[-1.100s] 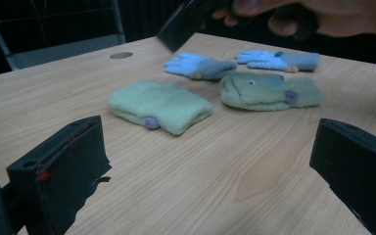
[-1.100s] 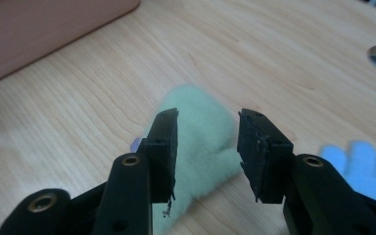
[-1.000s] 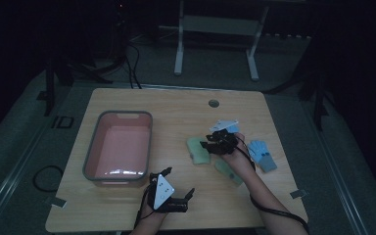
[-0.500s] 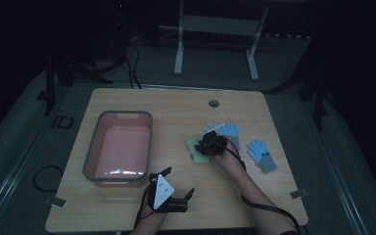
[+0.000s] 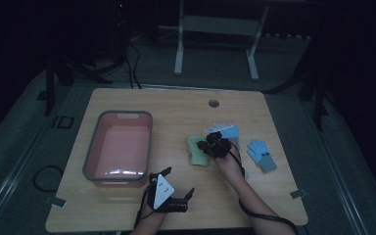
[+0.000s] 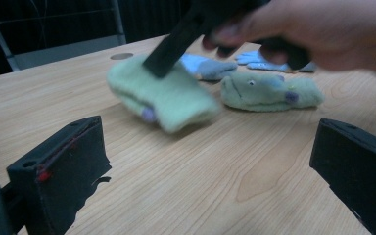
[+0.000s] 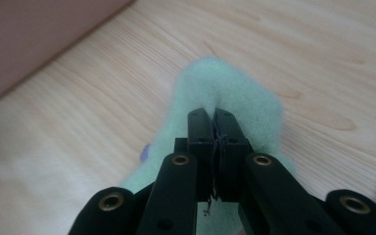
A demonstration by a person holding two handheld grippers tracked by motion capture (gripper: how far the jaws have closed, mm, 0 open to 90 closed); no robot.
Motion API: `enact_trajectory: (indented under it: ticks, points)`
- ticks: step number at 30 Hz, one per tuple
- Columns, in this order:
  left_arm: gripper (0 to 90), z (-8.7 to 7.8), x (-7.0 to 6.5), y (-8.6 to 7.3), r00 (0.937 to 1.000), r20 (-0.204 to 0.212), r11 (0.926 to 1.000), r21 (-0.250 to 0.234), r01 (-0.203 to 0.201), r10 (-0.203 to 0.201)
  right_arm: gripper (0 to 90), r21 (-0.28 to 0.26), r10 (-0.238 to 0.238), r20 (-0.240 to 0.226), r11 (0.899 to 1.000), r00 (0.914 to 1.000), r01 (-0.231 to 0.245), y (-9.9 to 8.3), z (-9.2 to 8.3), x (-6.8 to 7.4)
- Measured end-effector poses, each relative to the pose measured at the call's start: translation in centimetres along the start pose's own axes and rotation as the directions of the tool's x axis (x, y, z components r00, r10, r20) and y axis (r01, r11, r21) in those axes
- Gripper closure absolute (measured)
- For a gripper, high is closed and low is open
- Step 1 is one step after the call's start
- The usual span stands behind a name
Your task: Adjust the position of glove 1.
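At the bottom centre of the high view the left gripper (image 5: pixel 190 195) rests on the desk (image 5: pixel 176 105), released, its jaws standing wide apart with nothing between them. Above it, right of centre, the right gripper (image 5: pixel 201 146) has just been closing and is now clenched on a green mitten (image 5: pixel 194 152). A second green mitten (image 6: pixel 269 91) lies just behind the first. Left of centre sits a pink tub (image 5: pixel 119 147); blue gloves (image 5: pixel 261 154) lie at the right

Two green mittens (image 6: pixel 169 95), two blue gloves (image 5: pixel 261 154), one pink bin (image 5: pixel 118 147)
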State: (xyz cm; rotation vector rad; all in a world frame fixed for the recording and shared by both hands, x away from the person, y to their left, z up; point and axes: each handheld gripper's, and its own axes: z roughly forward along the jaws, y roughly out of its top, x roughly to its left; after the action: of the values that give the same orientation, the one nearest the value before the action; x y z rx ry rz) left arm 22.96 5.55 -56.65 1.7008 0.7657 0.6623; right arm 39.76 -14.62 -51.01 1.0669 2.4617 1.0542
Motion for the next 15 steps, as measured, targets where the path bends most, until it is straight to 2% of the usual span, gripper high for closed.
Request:
enact_trajectory:
  ticks: [2, 5, 7, 8, 10, 11, 15]
  points:
    - [0.7, 0.0, 0.0, 0.0, 1.0000, -0.002, 1.0000, 0.001, -0.002, 0.002, 87.8, -0.018, -0.019, -0.009, 1.000, 0.9998, 0.019, 0.3, -2.1, 1.0]
    - [0.7, 0.0, 0.0, 0.0, 1.0000, -0.004, 1.0000, 0.000, 0.004, -0.004, 87.8, -0.047, -0.011, -0.007, 0.999, 0.9999, 0.011, 0.4, -4.3, 1.8]
    - [0.7, 0.0, 0.0, 0.0, 1.0000, -0.003, 1.0000, 0.001, 0.005, -0.005, 87.8, -0.062, -0.031, -0.002, 0.998, 0.9995, 0.031, 0.2, -5.5, 2.5]
    - [0.7, 0.0, 0.0, 0.0, 1.0000, -0.004, 1.0000, 0.000, 0.005, -0.005, 87.8, -0.065, -0.026, -0.003, 0.998, 0.9997, 0.026, 0.1, -6.1, 2.7]
    - [0.7, 0.0, 0.0, 0.0, 1.0000, -0.003, 1.0000, 0.002, 0.004, -0.004, 87.8, -0.066, -0.024, -0.014, 0.998, 0.9996, 0.023, -0.1, -6.6, 3.0]
    - [0.7, 0.0, 0.1, 0.0, 1.0000, -0.004, 1.0000, 0.003, 0.003, -0.003, 87.8, -0.073, -0.033, -0.013, 0.997, 0.9994, 0.032, -0.6, -7.4, 3.6]
    - [0.7, 0.0, 0.0, 0.0, 1.0000, -0.002, 1.0000, 0.002, -0.003, 0.003, 87.7, -0.071, -0.038, -0.020, 0.997, 0.9991, 0.037, -1.9, -8.1, 4.4]
